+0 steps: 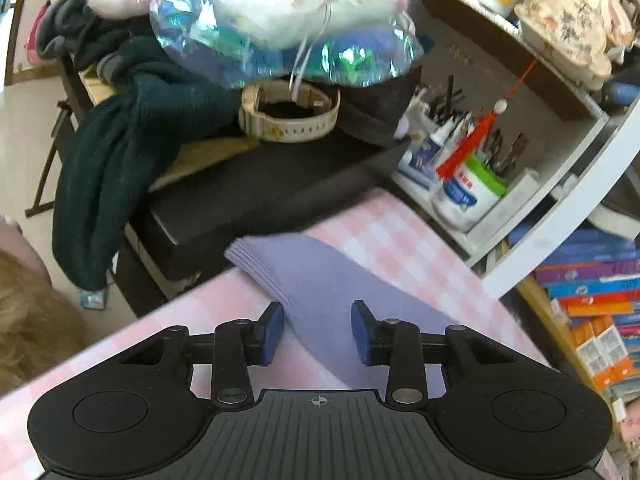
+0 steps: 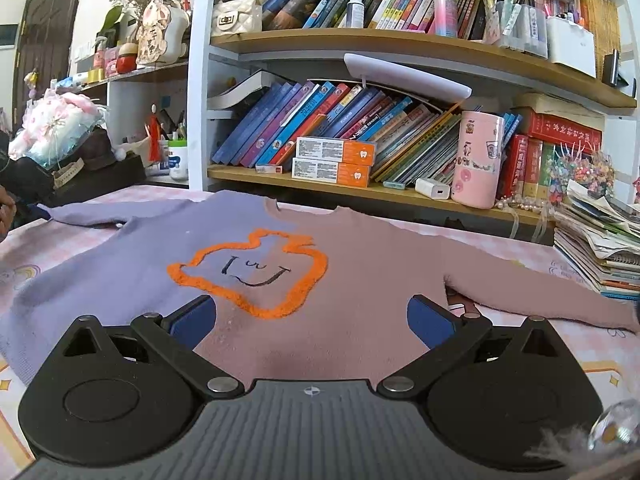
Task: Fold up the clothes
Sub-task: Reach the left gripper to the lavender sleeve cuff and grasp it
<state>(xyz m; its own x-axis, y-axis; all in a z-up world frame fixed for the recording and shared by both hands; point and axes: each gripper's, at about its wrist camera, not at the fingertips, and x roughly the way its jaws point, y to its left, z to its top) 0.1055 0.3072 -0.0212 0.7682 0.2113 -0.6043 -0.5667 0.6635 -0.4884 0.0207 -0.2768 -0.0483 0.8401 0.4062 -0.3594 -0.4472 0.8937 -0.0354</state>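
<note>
A lilac sweater [image 2: 340, 272] with an orange outlined smiling shape lies flat, front up, on the pink checked tablecloth [image 2: 580, 344], both sleeves spread out. My right gripper [image 2: 312, 316] is open and hovers over the sweater's lower body, holding nothing. In the left wrist view the sweater's left sleeve [image 1: 320, 272] reaches toward the table corner. My left gripper [image 1: 318, 332] is open just above that sleeve, its blue pads on either side of the cloth, not closed on it.
Bookshelves [image 2: 400, 188] full of books stand right behind the table. A stack of papers [image 2: 600, 240] sits at the right. Left of the table a black box [image 1: 260, 188] carries a dark green garment [image 1: 120, 152], a watch [image 1: 288, 116] and a wrapped plush [image 1: 288, 24].
</note>
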